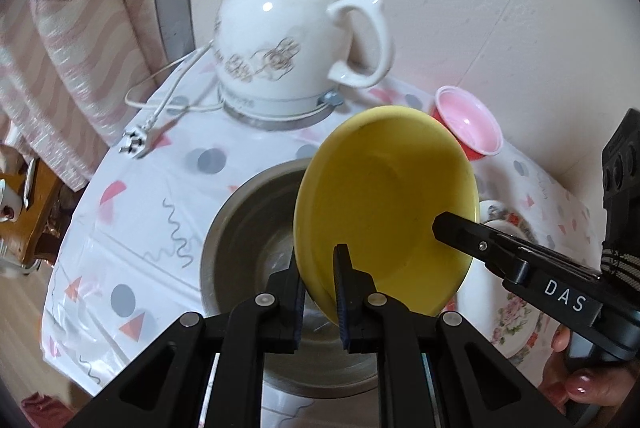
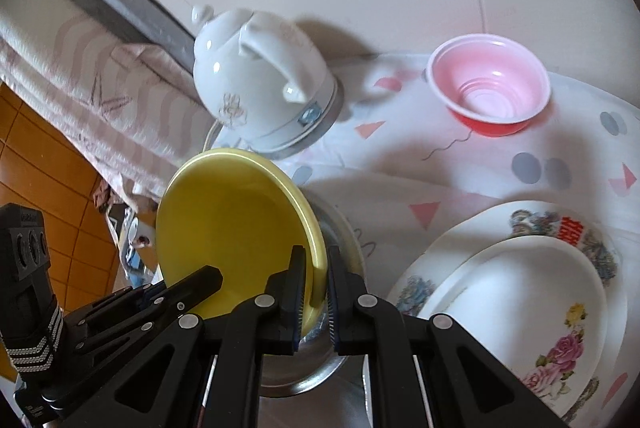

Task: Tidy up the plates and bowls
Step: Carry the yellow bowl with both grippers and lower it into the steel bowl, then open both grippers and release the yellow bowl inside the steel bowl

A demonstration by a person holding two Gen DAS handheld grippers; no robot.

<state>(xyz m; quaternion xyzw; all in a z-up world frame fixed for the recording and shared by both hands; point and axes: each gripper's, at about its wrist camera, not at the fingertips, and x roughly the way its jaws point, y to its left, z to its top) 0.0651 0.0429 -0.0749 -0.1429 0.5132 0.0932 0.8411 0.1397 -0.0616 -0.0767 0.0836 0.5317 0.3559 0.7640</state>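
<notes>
A lived-in home is showing here, likely a dining corner. A table (image 1: 132, 211) is wearing a plastic cloth printed with dots and triangles, and a white ceramic electric kettle (image 1: 288, 39) is sitting at its far side, its cord and plug (image 1: 134, 145) trailing to the left. Flowered plates (image 2: 560, 328) are lying at the near right. A striped curtain (image 1: 72, 39) is hanging at the left beside papered walls, above an orange tiled floor (image 2: 48, 163).

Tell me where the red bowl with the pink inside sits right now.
The red bowl stands upright on the patterned tablecloth near the wall, right of the white kettle and beyond the floral plates.
</notes>
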